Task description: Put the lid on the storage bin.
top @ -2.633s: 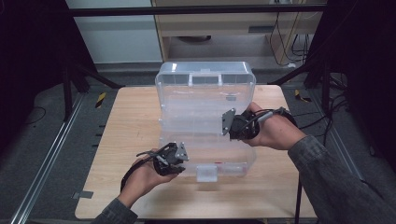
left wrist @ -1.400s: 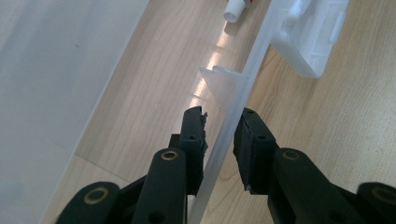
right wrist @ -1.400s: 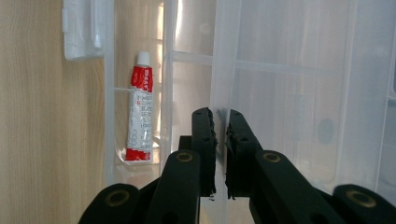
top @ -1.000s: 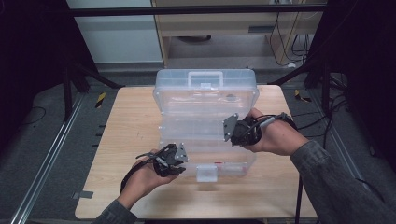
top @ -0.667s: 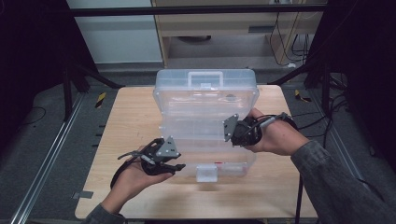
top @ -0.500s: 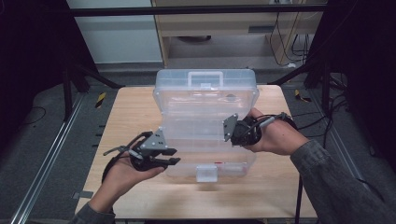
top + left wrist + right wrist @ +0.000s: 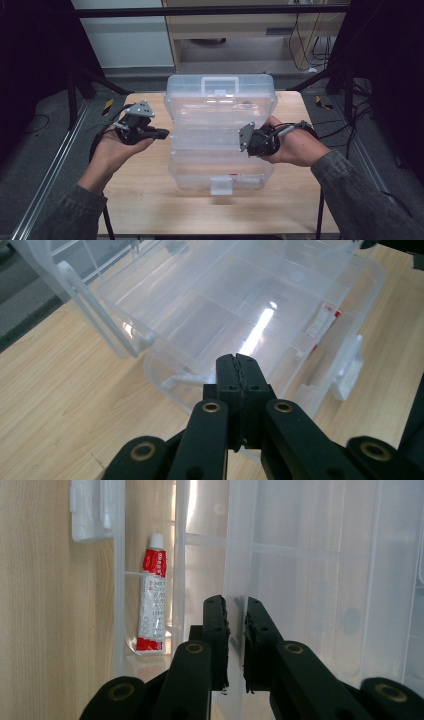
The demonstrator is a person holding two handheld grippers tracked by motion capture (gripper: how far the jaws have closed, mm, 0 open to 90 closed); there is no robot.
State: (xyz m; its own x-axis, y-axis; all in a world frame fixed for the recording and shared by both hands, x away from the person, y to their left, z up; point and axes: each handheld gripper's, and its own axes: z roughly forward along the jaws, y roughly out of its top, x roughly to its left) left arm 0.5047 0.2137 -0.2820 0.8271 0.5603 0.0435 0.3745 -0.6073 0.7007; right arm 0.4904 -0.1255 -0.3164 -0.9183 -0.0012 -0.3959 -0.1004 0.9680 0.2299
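The clear plastic box (image 7: 220, 135) sits in the middle of the bench (image 7: 150, 200), its handle on the far side and its white latch (image 7: 221, 185) toward you, and the lid (image 7: 320, 555) looks partly raised, held up by you alone. Your right hand-held gripper (image 7: 246, 137) is pinched on a thin clear edge of that lid at the box's right side; in the right gripper view the plastic panel runs between the two black jaws. That grip is narrow and on slick plastic, so if you twist your wrist or pull outward rather than along the hinge's arc, the edge could slide out and the lid drop shut. A hard squeeze or a sideways lever could also bend or crack the thin wall. Your left hand-held gripper (image 7: 161, 133) has just closed on nothing, its jaws pressed together, and it hangs above the bench just left of the box, not touching it. With no second hold, the light box can skid or tip toward the hinge side as the lid swings, so steady the base before you go further. A small red and white tube (image 7: 152, 597) lies in a front compartment near the latch; a jolt could roll it around or out. Watch the cable (image 7: 300, 127) trailing from your right hand, which could snag on the box corner.
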